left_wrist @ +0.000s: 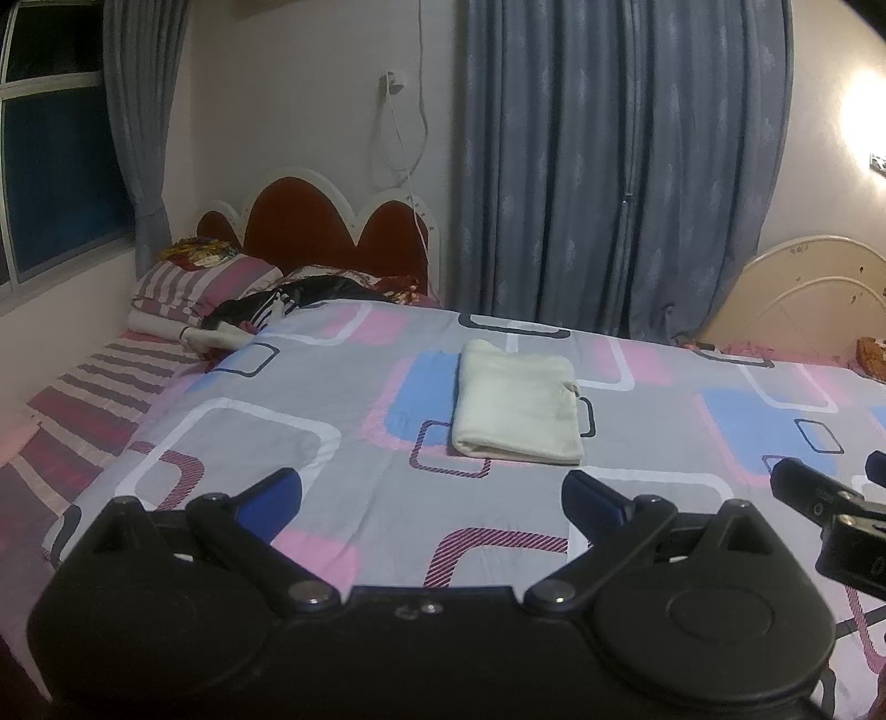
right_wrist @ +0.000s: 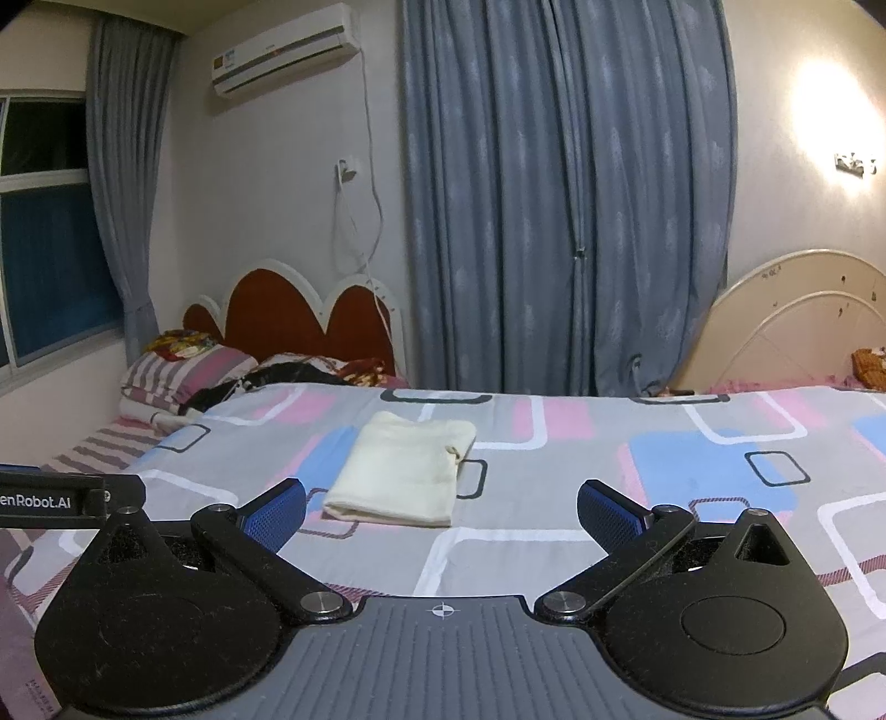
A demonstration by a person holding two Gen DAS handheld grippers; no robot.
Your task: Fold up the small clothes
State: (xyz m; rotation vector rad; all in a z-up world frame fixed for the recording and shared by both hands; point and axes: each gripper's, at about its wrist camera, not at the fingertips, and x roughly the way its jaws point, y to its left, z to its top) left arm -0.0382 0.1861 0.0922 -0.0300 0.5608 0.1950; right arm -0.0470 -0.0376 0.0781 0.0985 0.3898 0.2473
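We held both grippers low over the bed (left_wrist: 343,387), side by side and well short of the cloth (left_wrist: 518,404). The left gripper (left_wrist: 432,493) had its jaws spread wide, its 2 blue pads (left_wrist: 274,498) apart and holding nothing. The right gripper (right_wrist: 440,507) was just as wide open, its textured blue pads (right_wrist: 606,512) clear of the sheet and also holding nothing. In the left view the right gripper's black finger showed at the right edge, near ours but not touching it.

The cloth, a cream piece, lay folded into a neat rectangle on the patterned sheet (right_wrist: 554,554), flat, just ahead of both grippers and touched by neither. In the right view it (right_wrist: 407,468) sat a little left of centre, its folded edge toward us.

Beyond it, at the head of the bed, we saw a striped pillow (left_wrist: 205,285) and a dark bundle of clothes (left_wrist: 293,302) against the red headboard (left_wrist: 326,227). Blue curtains (right_wrist: 559,194) hung behind, and an air conditioner (right_wrist: 285,50) sat high on the wall.
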